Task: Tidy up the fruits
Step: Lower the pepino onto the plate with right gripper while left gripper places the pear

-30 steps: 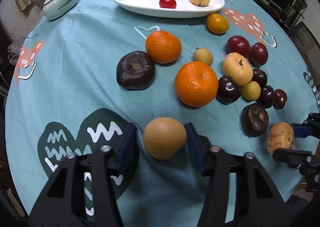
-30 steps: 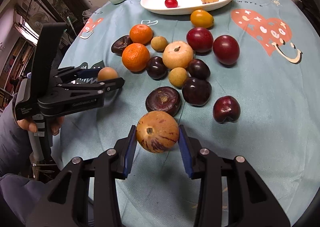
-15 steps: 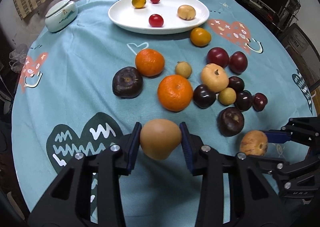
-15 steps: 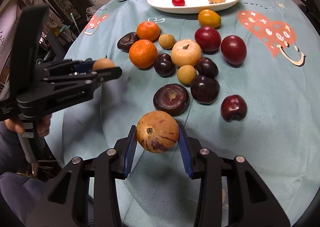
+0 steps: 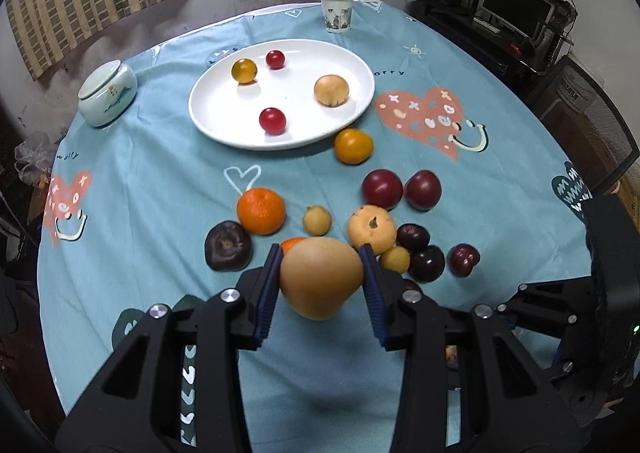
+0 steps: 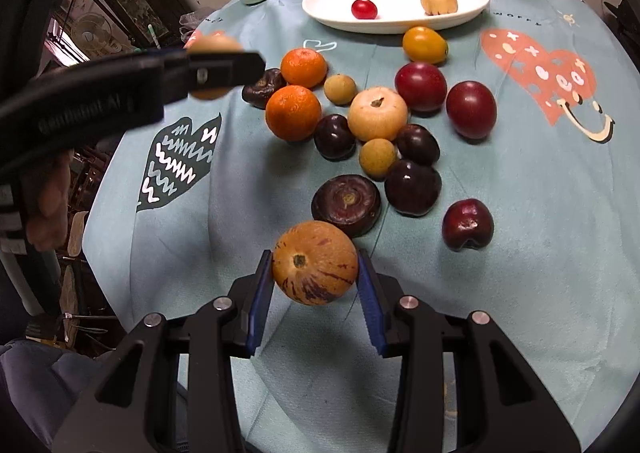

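My left gripper point(image 5: 320, 279) is shut on a tan pear-shaped fruit point(image 5: 320, 277) and holds it well above the table. It also shows in the right wrist view point(image 6: 212, 65), raised at the left. My right gripper point(image 6: 316, 273) is shut on an orange fruit with purple streaks point(image 6: 315, 262), low over the near table edge. A white oval plate point(image 5: 304, 133) at the far side holds two red cherry tomatoes, a yellow one and a tan fruit. Loose oranges point(image 5: 261, 210), dark plums point(image 6: 413, 186) and red plums point(image 5: 382, 188) lie mid-table.
A pale lidded ceramic jar point(image 5: 107, 93) stands far left and a paper cup point(image 5: 336, 12) behind the plate. A yellow-orange fruit point(image 5: 353, 146) lies just in front of the plate rim. A desk with a monitor point(image 5: 516, 9) and a chair stand to the right.
My left gripper closed on the tan fruit and lifted it high off the table. My right gripper kept its grip on the streaked fruit and rose slightly.
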A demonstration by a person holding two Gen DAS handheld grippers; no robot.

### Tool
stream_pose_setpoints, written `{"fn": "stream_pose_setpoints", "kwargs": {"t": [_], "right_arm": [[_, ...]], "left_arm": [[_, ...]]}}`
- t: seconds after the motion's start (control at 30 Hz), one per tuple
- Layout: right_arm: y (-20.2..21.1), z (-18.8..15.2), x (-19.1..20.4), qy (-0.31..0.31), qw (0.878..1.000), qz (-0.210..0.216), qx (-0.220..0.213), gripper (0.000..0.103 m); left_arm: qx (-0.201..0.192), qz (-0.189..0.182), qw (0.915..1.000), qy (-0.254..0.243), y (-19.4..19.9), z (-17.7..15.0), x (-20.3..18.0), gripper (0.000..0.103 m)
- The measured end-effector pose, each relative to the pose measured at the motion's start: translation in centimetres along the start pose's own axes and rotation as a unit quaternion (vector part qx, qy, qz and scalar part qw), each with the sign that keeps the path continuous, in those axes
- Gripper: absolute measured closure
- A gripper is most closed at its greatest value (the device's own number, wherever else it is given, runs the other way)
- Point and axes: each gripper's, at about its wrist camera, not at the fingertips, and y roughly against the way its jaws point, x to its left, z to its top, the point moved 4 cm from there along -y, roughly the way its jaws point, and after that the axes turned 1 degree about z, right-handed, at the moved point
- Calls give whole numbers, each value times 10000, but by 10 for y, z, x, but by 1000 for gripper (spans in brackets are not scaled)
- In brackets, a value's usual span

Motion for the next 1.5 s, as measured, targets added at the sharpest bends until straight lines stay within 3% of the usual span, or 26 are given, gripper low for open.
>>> {"fn": "stream_pose_setpoints", "kwargs": {"t": [0.43,0.67,0.8,0.93,1.1,1.13,1.17,1.23,1.4,1.5], "right_arm": [[9,31,-9,-46,9997,217,-108,62],[41,112,-22,266,9966,-57,-774,62],[32,168,-38,267,9938,-341,-1020,62],[-3,208,-55,181,9947,-531,-866,62],[-50,234,-66,257,9962,-730,-390,61],[-55,235,-66,311,9956,-812,-362,59],[-57,238,-67,344,9946,-895,-401,38],[-55,240,-69,314,9938,-922,-537,8],[-37,237,-62,555,9914,-932,-732,8],[-14,229,-54,610,9897,-864,-965,8]], "left_arm": [[7,-94,9999,91,-13,33,15,64],[-280,-77,9986,447,-20,99,51,64],[-271,141,9976,621,-50,144,68,64],[114,319,9955,887,-97,165,84,64],[438,318,9931,1037,-139,163,92,63],[474,281,9925,1091,-144,163,94,61],[473,251,9921,1138,-146,163,96,52],[351,233,9925,1145,-142,165,98,44],[126,298,9927,1158,-120,165,104,44],[-67,326,9924,1187,-96,159,104,38]]}}
